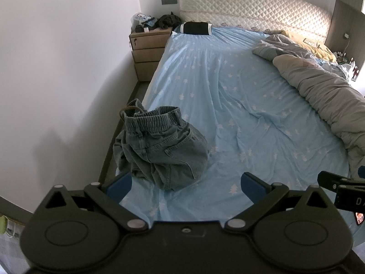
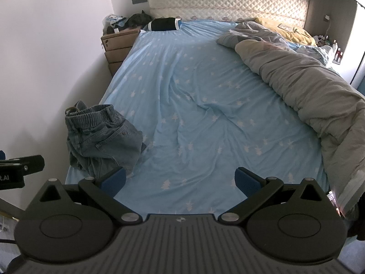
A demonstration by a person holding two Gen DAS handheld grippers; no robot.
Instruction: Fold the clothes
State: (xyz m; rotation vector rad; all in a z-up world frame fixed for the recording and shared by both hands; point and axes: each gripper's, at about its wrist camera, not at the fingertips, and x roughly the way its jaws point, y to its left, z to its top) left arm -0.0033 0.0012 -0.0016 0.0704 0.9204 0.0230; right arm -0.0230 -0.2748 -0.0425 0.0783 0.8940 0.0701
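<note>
At the far left a white wall (image 1: 57,73) is running alongside the bed, and a wooden nightstand (image 1: 148,48) is standing in the corner near the headboard. Next comes the task's own thing: a pair of denim shorts (image 1: 159,146) is sitting crumpled in a heap at the left edge of the bed, near its foot, on the blue patterned sheet (image 1: 228,105). The elastic waistband (image 1: 152,118) is standing up at the top of the heap, with a back pocket facing the cameras and the leg openings bunching underneath.

The left hand-held gripper (image 1: 186,183) is hovering just short of the heap with its jaws spread wide and nothing between them. The right hand-held gripper (image 2: 180,180) is hanging beside it over bare sheet, also spread wide and empty, well apart from the shorts. Further right a grey duvet (image 2: 308,86) is lying rumpled along the bed's right side.

The denim is looking thick and limp rather than stiff, probably moderately heavy for its size, not slippery and not fragile. I would judge the gathered waistband to be offering the firmest hold: one hand-held gripper pinching each end of it should let the shorts hang open before being laid flat on the open sheet in the middle.
</note>
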